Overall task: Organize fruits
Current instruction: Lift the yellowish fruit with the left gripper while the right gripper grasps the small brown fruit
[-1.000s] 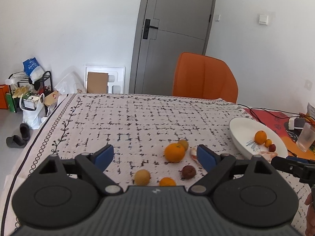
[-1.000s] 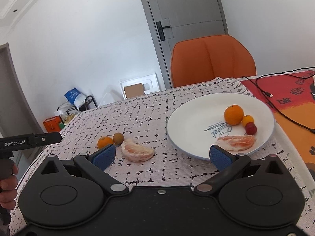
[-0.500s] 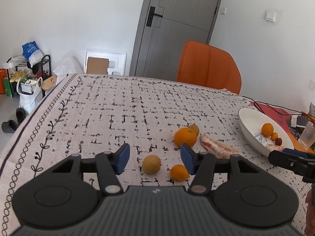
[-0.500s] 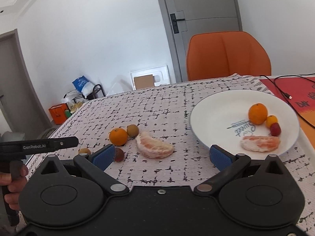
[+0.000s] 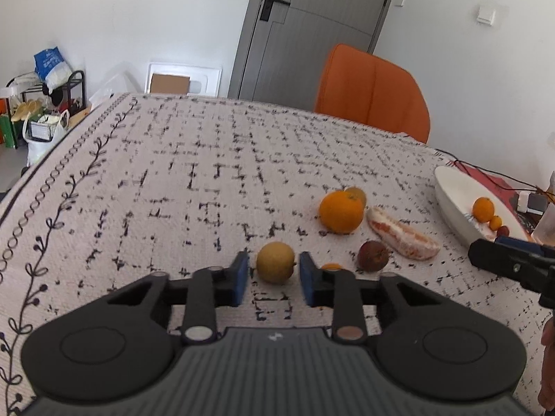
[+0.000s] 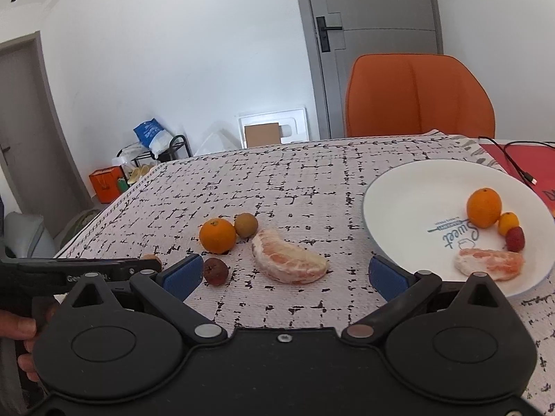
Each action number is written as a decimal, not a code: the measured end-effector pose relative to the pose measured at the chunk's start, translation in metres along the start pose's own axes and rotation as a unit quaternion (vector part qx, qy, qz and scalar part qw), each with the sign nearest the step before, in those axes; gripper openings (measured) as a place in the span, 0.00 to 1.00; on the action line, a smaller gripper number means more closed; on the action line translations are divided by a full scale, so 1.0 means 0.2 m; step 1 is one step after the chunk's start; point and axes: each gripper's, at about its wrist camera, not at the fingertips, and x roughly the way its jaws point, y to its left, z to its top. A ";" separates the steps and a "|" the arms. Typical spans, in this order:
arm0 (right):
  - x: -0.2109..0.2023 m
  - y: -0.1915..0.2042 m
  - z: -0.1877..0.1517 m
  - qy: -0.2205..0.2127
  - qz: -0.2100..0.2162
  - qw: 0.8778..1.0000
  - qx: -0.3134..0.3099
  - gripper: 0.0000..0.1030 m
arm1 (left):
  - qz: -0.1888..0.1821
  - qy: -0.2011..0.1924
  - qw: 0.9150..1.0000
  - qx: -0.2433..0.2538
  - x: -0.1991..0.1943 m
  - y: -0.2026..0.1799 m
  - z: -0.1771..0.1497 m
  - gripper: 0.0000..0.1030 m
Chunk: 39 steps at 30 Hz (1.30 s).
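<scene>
Left wrist: left claw (image 5: pixel 274 274) has come down and closed from wide open onto the yellow fruit (image 5: pixel 275 266) on the surface (image 5: pixel 194 180), grip made, plate (image 5: pixel 454 204) next; right claw (image 6: pixel 282 275) open, empty.

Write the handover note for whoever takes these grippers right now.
Left gripper: shut on the yellow-brown fruit, not yet lifted off the tablecloth.
Right gripper: open, empty, facing the loose segment.
Done: plated orange, tiny orange fruit, red fruit and plated segment lie on the white plate.
Left on the cloth: big orange, brownish fruit, wrinkled dark fruit, half-hidden orange fruit, the loose segment, the gripped fruit.
</scene>
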 end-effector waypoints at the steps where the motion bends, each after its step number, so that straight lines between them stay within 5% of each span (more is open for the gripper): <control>1: 0.01 0.01 0.00 0.000 0.001 1.000 -0.003 0.99 | 0.001 -0.003 1.000 0.001 0.00 0.00 0.00 0.22; 21: 0.13 0.09 0.01 0.013 0.037 0.999 -0.021 0.88 | 0.020 -0.024 0.999 -0.024 -0.11 0.14 0.04 0.22; 30: 0.21 0.17 0.01 0.034 0.060 0.997 -0.032 0.56 | 0.027 -0.030 0.999 -0.031 -0.16 0.20 0.03 0.22; 34: 0.25 0.20 0.00 0.049 0.064 0.996 -0.041 0.50 | 0.028 -0.031 0.999 -0.034 -0.17 0.23 0.03 0.22; 35: 0.26 0.20 -0.01 0.054 0.065 0.996 -0.043 0.46 | 0.028 -0.031 0.999 -0.034 -0.17 0.23 0.03 0.22; 37: 0.29 0.21 -0.02 0.067 0.069 0.994 -0.044 0.21 | 0.027 -0.032 0.999 -0.034 -0.18 0.23 0.03 0.22; 39: 0.29 0.21 -0.02 0.072 0.067 0.994 -0.045 0.21 | 0.026 -0.034 0.999 -0.033 -0.19 0.22 0.04 0.22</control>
